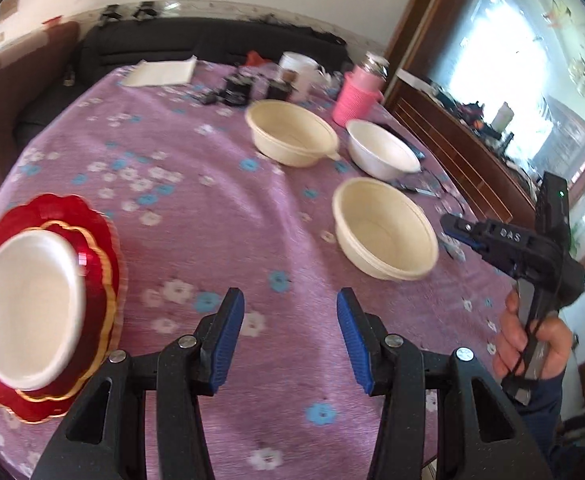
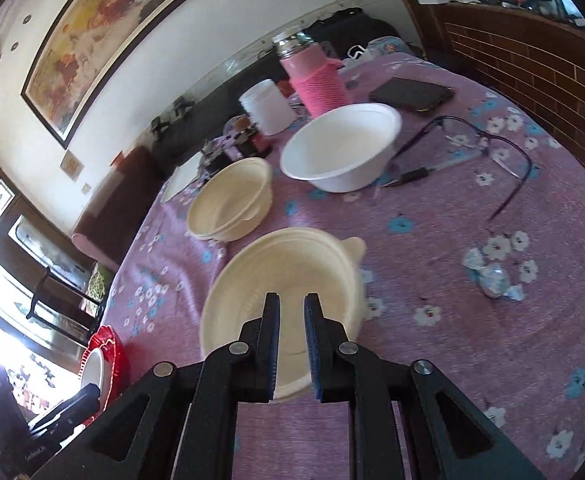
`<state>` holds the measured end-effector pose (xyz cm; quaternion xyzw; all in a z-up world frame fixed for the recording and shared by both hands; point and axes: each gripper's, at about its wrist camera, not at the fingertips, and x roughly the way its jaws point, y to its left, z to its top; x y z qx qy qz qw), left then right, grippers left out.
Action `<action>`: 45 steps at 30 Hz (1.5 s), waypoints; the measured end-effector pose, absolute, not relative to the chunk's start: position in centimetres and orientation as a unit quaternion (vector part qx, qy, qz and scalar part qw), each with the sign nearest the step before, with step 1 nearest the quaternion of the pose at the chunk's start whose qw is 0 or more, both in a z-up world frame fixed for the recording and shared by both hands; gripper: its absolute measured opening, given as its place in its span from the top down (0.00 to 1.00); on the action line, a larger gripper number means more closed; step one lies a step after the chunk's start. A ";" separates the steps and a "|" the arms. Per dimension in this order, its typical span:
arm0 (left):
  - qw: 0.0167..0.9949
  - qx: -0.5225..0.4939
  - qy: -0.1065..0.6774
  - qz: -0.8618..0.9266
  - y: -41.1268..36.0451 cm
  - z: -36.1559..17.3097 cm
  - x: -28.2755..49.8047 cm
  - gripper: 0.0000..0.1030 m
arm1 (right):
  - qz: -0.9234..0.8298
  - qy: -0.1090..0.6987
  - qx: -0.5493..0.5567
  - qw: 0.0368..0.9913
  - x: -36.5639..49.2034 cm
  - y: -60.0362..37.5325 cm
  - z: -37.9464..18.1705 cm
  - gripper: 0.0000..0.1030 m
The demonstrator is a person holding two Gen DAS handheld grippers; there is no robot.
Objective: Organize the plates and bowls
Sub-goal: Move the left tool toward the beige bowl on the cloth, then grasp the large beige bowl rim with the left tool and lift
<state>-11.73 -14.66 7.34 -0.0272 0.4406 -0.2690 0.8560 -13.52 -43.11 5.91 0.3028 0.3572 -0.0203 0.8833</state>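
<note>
A white plate (image 1: 28,312) lies on stacked red plates (image 1: 100,272) at the table's left edge. Two cream bowls (image 1: 384,232) (image 1: 292,132) and a white bowl (image 1: 382,154) stand on the right half. My left gripper (image 1: 290,336) is open and empty above bare cloth. My right gripper (image 2: 291,344) is partly open, its fingers over the near rim of the nearest cream bowl (image 2: 284,280), holding nothing. It also shows in the left wrist view (image 1: 452,228) beside that bowl. The second cream bowl (image 2: 232,196), the white bowl (image 2: 340,148) and the red plates (image 2: 108,352) show too.
The table wears a purple flowered cloth (image 1: 196,184). A pink flask (image 2: 316,76), a white jar (image 2: 266,106), small dark jars (image 2: 248,140), a phone (image 2: 412,94), glasses (image 2: 488,148), a pen (image 2: 412,176) and wrapped candies (image 2: 492,276) lie at the far and right sides. A dark sofa (image 1: 196,40) stands behind.
</note>
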 end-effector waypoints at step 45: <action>0.821 -0.042 0.487 -0.296 -24.8 2.4 -2.7 0.87 | -0.014 0.369 0.317 0.873 -13.4 -44.3 2.4 0.86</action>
